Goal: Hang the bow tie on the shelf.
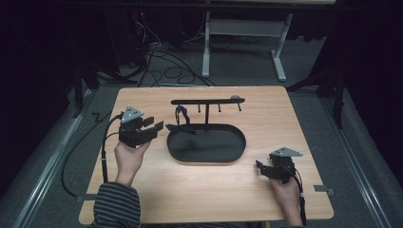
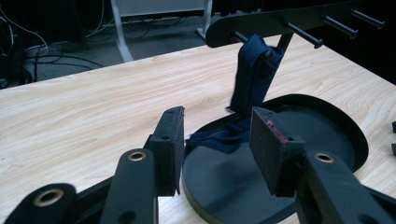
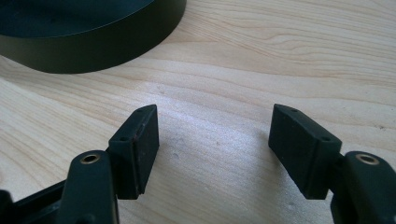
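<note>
A black peg rack (image 1: 207, 101) stands on an oval black base (image 1: 209, 145) in the middle of the wooden table. A dark blue cloth (image 1: 180, 116) hangs from a left peg, and its lower end trails onto the base's left rim. In the left gripper view the cloth (image 2: 252, 70) hangs straight ahead, beyond the jaws, under the rack bar (image 2: 280, 18). My left gripper (image 1: 154, 123) (image 2: 217, 116) is open just left of the base (image 2: 322, 126), with nothing between its pads. My right gripper (image 1: 260, 168) (image 3: 214, 112) rests open on the bare wood right of the base (image 3: 93, 46).
The wooden table (image 1: 214, 190) ends close behind the rack. On the floor beyond it lie several black cables (image 1: 161, 66) and the white legs of a desk frame (image 1: 206, 47). A striped sleeve (image 1: 116, 204) covers the left forearm at the near edge.
</note>
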{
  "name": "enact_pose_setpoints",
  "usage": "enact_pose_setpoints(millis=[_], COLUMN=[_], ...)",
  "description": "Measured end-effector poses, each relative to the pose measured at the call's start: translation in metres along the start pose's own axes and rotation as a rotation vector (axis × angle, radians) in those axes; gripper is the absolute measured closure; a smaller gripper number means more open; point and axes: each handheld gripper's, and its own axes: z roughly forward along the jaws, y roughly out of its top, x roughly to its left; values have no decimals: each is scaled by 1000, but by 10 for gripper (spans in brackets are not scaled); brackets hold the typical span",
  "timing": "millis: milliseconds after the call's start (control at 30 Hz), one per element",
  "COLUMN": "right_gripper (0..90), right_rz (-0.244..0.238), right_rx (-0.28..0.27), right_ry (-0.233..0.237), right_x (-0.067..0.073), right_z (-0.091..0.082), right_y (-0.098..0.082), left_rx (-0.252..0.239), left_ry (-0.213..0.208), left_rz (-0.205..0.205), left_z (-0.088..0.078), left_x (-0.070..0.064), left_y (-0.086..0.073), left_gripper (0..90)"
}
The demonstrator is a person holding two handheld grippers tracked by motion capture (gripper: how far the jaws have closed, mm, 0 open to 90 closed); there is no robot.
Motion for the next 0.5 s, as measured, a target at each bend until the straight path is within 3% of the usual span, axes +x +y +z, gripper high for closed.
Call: enact_pose_setpoints(millis=[500], right_gripper=[350], right_rz=[-4], right_rx=[-1], right_ry=[-5], right_x=[0], right_z=[0], right_y=[0], left_rx=[-4], left_ry=[28], left_rz=[-16], left_z=[-16], left_x=[8], left_y=[-13], left_gripper=[544])
